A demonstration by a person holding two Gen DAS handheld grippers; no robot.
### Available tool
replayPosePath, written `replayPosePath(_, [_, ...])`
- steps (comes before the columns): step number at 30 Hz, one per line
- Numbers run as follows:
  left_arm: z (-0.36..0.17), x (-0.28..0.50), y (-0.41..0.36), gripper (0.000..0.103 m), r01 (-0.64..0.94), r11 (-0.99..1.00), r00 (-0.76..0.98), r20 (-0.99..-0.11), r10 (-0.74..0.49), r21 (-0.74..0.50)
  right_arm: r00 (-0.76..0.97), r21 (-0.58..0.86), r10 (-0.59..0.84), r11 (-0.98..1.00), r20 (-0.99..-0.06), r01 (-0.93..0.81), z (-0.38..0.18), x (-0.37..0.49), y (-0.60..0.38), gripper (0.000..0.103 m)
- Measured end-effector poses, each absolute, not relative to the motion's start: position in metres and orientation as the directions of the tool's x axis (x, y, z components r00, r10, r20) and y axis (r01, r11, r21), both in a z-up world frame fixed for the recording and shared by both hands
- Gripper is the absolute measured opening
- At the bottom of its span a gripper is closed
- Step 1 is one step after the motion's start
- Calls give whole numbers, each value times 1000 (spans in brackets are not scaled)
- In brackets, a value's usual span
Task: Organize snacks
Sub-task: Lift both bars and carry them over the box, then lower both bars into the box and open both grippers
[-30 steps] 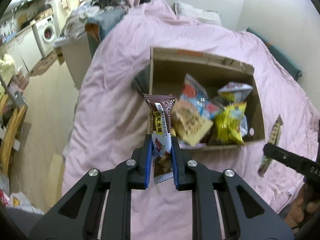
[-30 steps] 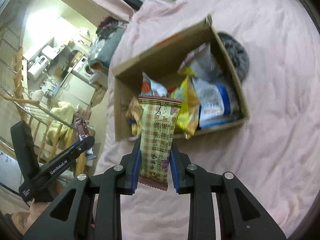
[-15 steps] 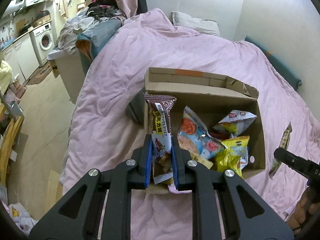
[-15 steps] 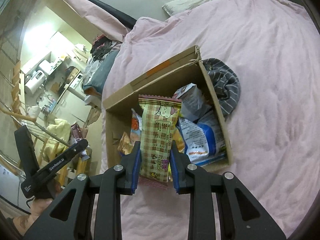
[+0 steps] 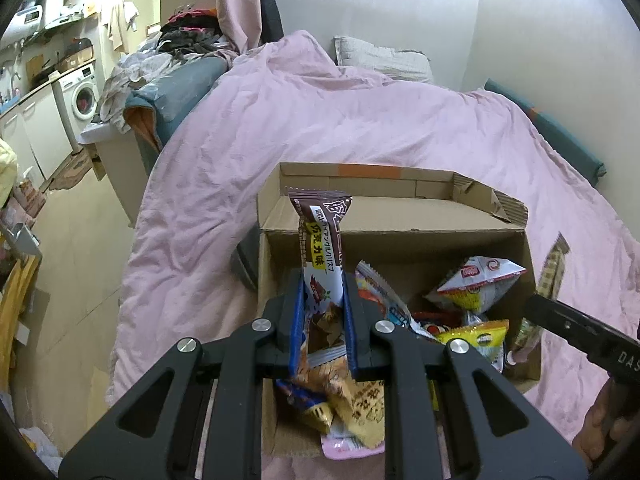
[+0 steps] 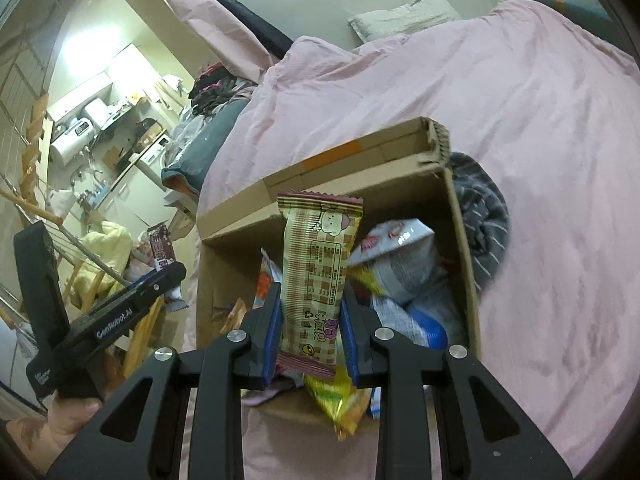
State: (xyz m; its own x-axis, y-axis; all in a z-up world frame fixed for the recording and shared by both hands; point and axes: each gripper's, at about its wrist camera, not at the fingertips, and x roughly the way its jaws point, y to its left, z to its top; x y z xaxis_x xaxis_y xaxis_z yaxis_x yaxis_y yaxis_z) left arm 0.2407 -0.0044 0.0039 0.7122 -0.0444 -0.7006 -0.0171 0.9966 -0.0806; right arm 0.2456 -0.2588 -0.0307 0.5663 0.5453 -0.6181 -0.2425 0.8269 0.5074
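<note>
Box [image 5: 400, 248] had come closer under both claws than a second before, its snack bags [image 5: 476, 284] now just below and ahead of the tips; judged: both bars about to be dropped in. Left claw [image 5: 322, 320] was clamped on brown chocolate bar [image 5: 322, 248], held upright over the box's near-left corner, pads barely apart around the wrapper. Right claw [image 6: 310, 324] was clamped on checkered beige bar [image 6: 316, 272], upright too, over the box's near edge, yellow bag [image 6: 340, 400] just beneath. Pink bed [image 6: 540, 120] lay all around.
</note>
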Motion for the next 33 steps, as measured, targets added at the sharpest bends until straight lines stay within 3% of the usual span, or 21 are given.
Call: replayPosePath(33, [-21, 262, -19, 15, 17, 995, 671, -736, -83, -97, 482, 556, 569, 810, -666, -186, -62, 271, -239, 30])
